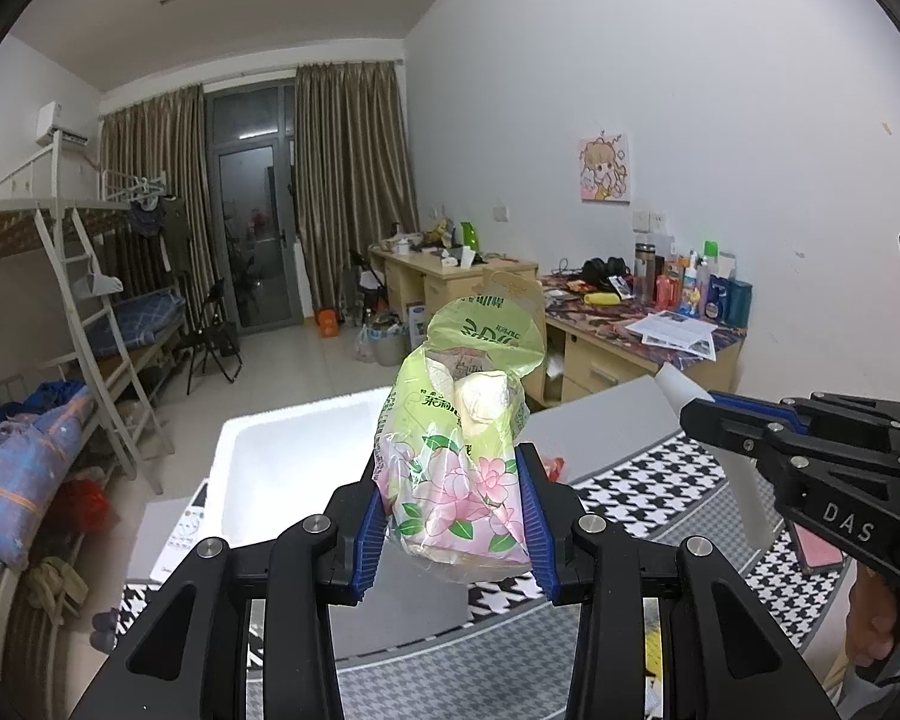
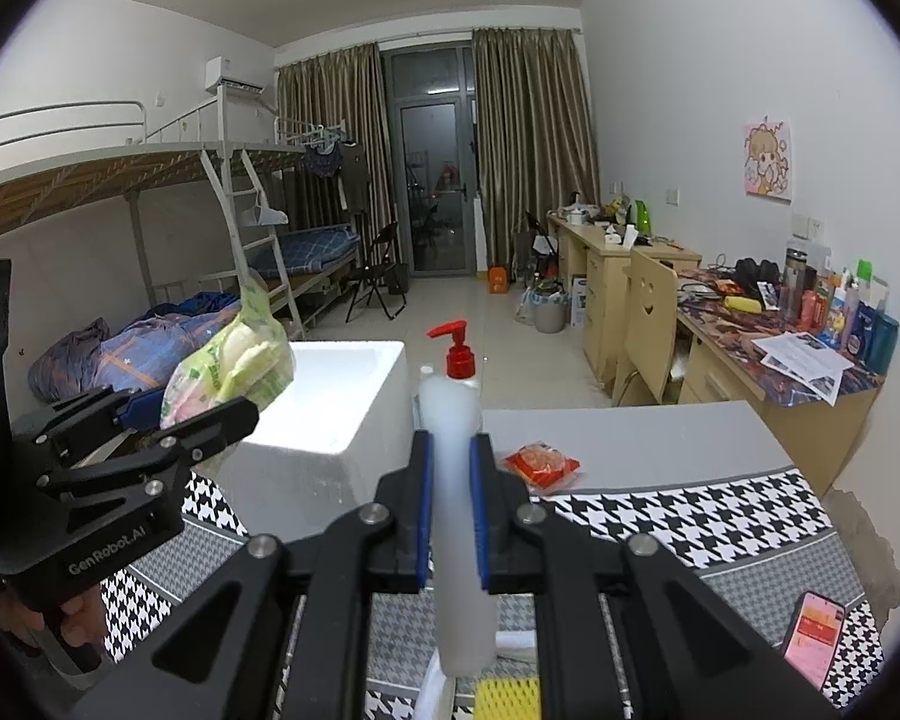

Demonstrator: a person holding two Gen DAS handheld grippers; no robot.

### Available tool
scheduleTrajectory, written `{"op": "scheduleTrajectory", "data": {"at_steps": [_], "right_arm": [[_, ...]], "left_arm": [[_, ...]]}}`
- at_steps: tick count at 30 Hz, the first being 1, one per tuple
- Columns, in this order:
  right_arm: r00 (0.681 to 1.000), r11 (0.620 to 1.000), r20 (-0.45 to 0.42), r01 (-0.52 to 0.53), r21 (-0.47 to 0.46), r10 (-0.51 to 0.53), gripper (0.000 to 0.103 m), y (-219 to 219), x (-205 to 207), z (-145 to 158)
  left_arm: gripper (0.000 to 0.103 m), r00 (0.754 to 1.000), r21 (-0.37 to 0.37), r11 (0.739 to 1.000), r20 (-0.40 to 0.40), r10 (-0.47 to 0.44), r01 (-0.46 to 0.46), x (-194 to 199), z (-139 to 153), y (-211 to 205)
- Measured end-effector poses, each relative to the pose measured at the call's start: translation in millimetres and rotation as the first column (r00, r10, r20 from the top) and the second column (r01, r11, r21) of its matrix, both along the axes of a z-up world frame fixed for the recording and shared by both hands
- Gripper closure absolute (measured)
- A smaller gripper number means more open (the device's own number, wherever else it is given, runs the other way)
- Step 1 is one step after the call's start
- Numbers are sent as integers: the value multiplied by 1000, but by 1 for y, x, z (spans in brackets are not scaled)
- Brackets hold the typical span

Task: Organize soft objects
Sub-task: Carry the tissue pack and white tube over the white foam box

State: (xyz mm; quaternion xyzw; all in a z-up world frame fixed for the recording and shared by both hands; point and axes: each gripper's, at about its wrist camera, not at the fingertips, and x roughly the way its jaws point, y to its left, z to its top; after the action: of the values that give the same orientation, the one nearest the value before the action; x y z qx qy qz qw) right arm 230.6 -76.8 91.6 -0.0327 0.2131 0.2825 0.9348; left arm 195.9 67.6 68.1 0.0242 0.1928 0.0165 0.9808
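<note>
My left gripper point(image 1: 452, 471) is shut on a soft tissue pack point(image 1: 468, 420) in a green wrapper with pink flowers. The pack stands upright between the blue pads, with its torn top flopping open. My right gripper point(image 2: 451, 444) is shut on a pale white soft tube point(image 2: 450, 402) that sticks out past the fingertips and hangs down behind them. Both hang above a table with a houndstooth cloth point(image 2: 690, 516). In the right wrist view the left gripper point(image 2: 198, 405) with the tissue pack point(image 2: 240, 360) is at the left. In the left wrist view the right gripper point(image 1: 699, 414) is at the right.
A white foam box point(image 2: 330, 447) stands open on the table's far left, with a red-pump bottle point(image 2: 459, 354) beside it. A red snack packet point(image 2: 540, 462) lies on the grey part. A phone point(image 2: 813, 630) and a yellow sponge point(image 2: 507, 699) lie near me. Bunk beds and desks stand beyond.
</note>
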Motion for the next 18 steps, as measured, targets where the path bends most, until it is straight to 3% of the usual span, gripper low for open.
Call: {"op": "scheduleTrajectory", "data": {"at_steps": [18], "right_arm": [[998, 998, -24, -65, -7, 65, 89, 38, 29, 17]], "left_arm": [[61, 994, 4, 994, -9, 112, -112, 34, 4, 34]]}}
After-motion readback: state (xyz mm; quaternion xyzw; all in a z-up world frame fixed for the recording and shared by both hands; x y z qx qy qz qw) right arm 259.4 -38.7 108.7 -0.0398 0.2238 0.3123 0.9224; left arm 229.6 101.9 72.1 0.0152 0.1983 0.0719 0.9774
